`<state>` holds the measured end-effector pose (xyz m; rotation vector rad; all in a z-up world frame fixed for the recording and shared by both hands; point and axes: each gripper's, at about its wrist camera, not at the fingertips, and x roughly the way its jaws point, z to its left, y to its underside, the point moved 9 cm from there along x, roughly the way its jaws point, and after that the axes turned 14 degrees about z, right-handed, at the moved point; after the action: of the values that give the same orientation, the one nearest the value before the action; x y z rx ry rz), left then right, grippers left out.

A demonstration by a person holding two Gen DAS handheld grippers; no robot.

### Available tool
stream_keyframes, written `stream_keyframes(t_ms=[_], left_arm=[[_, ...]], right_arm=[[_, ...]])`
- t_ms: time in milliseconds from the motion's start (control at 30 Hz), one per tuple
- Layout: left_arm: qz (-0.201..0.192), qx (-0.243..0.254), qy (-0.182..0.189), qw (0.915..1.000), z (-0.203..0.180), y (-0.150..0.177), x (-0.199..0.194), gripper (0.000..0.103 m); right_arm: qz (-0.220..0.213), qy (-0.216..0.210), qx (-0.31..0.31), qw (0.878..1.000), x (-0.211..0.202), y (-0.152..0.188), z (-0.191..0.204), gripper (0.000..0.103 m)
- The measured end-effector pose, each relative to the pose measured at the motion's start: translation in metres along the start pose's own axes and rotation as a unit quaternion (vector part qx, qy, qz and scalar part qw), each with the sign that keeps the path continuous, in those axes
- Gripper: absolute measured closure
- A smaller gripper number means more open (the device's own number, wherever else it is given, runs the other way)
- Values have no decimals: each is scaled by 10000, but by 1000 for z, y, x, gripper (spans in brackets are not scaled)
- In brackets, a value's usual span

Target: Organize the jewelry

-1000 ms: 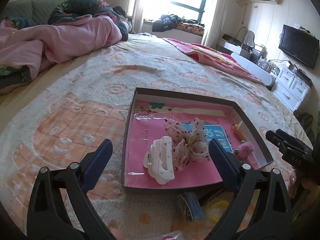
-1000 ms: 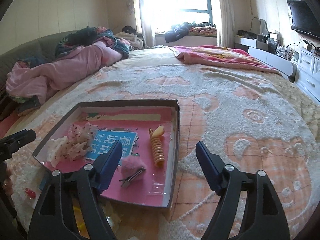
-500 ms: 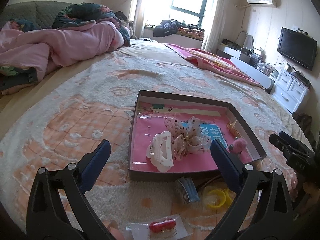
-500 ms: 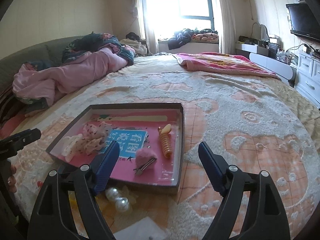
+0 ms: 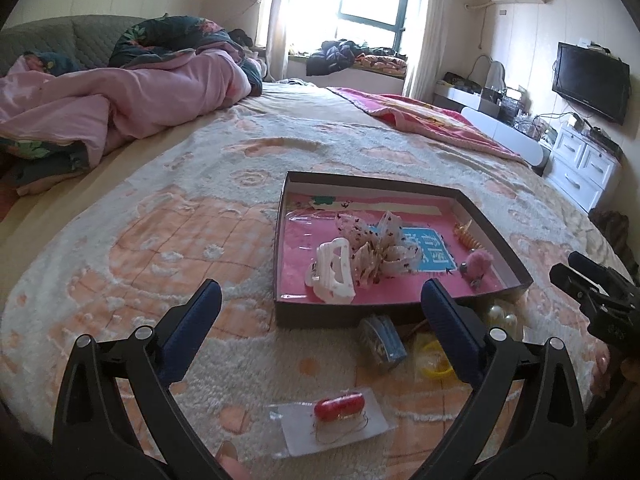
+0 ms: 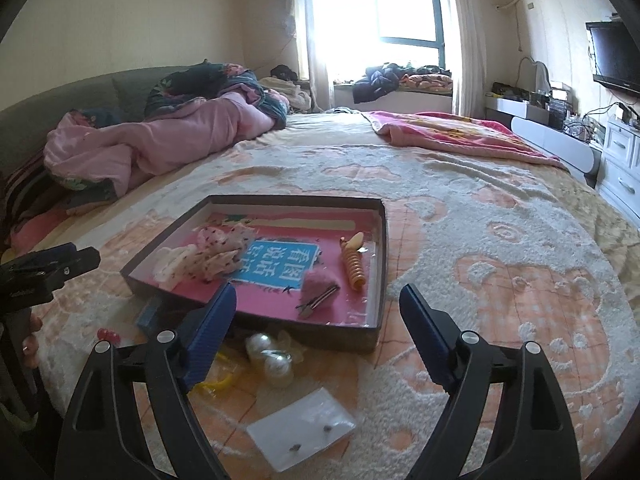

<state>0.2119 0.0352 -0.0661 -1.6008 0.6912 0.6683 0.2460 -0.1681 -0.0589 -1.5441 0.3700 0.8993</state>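
A shallow dark box [image 5: 496, 216] [image 6: 380, 240] with a pink floor lies on the bed. In it are a white claw clip [image 5: 334, 272], a spotted bow [image 5: 380, 248] [image 6: 218, 250], an orange spiral clip [image 6: 353, 264] and a pink pompom clip [image 6: 318, 290]. In front of the box lie a red bead on a clear packet [image 5: 340, 404], a blue item [image 5: 382, 338], a yellow ring [image 5: 434, 364], pearl pieces [image 6: 272, 356] and a packet of small studs [image 6: 304, 428]. My left gripper [image 5: 320, 320] and right gripper [image 6: 316, 312] are open and empty, held above the loose pieces.
The bedspread [image 6: 500, 280] spreads out all round the box. A pink duvet [image 5: 120, 100] is heaped at the far left, a red blanket [image 6: 452, 132] at the far right. White drawers [image 5: 584, 168] and a TV [image 5: 588, 80] stand beyond the bed's right edge.
Both grippers have drawn back and risen away from the box. The loose pieces in front of the box have come into view. Both grippers stay open.
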Motion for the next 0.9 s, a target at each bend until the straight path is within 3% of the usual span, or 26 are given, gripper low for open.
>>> stream_keyframes(t_ms=[900], left_arm=[[304, 308, -107, 9990, -3, 38, -3, 12]], right_arm=[[377, -267, -539, 9975, 1, 42, 42, 22]])
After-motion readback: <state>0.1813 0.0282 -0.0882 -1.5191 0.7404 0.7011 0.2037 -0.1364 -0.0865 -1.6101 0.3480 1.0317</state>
